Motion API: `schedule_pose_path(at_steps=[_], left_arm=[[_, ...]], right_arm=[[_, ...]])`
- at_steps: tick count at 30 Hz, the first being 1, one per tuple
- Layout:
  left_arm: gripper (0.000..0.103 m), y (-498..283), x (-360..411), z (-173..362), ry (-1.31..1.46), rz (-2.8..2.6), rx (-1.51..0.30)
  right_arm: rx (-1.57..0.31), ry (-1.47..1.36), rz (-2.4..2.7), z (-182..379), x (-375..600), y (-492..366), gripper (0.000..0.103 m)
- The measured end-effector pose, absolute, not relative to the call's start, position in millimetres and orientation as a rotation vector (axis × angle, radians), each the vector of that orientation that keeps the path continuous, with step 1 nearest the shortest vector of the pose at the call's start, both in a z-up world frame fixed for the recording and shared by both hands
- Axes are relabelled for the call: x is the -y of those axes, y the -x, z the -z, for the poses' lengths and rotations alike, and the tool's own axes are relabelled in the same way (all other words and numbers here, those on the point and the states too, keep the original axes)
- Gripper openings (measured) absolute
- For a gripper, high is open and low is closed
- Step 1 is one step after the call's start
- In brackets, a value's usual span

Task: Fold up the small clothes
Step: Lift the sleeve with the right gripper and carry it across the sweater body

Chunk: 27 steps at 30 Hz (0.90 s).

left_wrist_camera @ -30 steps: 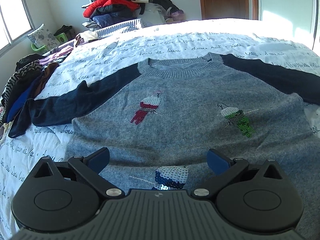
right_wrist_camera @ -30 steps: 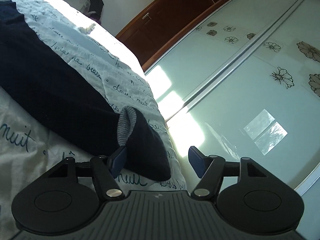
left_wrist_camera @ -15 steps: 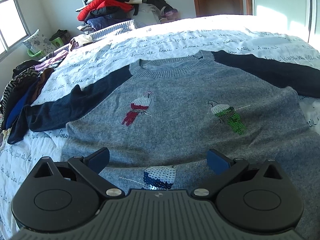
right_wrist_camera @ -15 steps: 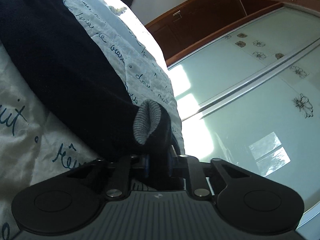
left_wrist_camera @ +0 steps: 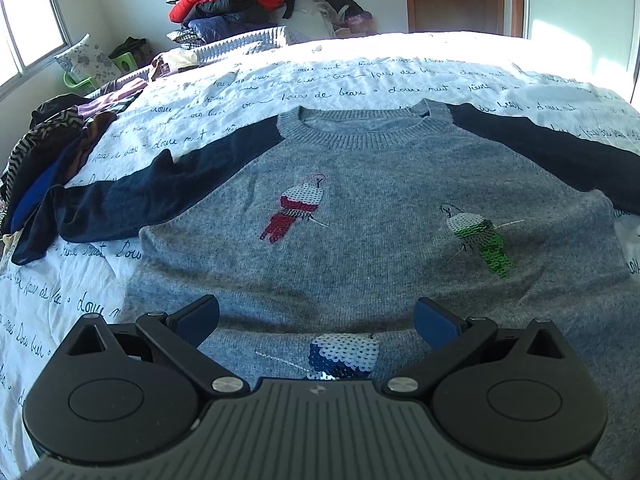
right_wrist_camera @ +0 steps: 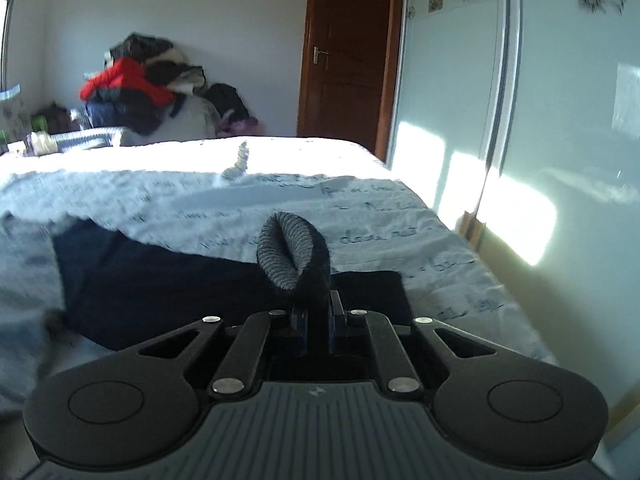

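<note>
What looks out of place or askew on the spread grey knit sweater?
The grey knit sweater lies flat, but its lower hem is folded up across a sequin bird, and the left navy sleeve is bunched.

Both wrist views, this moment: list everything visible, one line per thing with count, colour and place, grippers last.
sweater: one, grey body, navy sleeves, three sequin birds, flat on the bed.
sleeve cuff: one, navy with grey ribbing, raised off the bed.
bedspread: one, white with dark script, covers the bed.
clothes pile: one, red, black and navy, by the far wall.
side clothes: one heap, striped, purple, blue, at the bed's left edge.
door: one, brown wood, far corner.
wardrobe doors: pale glass with flower prints, right side.
left gripper: open, over the sweater's hem.
right gripper: shut on the sleeve cuff.
</note>
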<state>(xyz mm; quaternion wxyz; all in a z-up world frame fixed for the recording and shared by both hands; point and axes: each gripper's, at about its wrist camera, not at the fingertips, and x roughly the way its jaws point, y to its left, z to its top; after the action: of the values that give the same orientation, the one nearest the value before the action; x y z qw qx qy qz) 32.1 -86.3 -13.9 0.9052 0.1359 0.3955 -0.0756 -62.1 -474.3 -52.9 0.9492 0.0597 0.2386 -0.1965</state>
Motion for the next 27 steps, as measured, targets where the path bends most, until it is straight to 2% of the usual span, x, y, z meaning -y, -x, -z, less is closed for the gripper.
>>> schedule_pose_path(at_steps=[5, 9, 21, 27], left_arm=[[0.103, -36.8, 79.2, 13.8, -0.263, 0.134, -0.82], [0.103, -40.8, 73.2, 14.8, -0.258, 0.104, -0.818], [0.103, -45.8, 59.3, 20.7, -0.245, 0.072, -0.83], [0.103, -44.3, 55.2, 20.8, -0.241, 0.072, -0.825]], right_arm=[[-0.415, -0.49, 0.23, 51.6, 471.5, 55.8, 0.009], [-0.39, -0.643, 0.097, 50.8, 451.1, 40.7, 0.009], [-0.391, -0.777, -0.148, 39.8, 382.6, -1.1, 0.009], [-0.453, -0.542, -0.076, 32.2, 355.2, -9.7, 0.009]])
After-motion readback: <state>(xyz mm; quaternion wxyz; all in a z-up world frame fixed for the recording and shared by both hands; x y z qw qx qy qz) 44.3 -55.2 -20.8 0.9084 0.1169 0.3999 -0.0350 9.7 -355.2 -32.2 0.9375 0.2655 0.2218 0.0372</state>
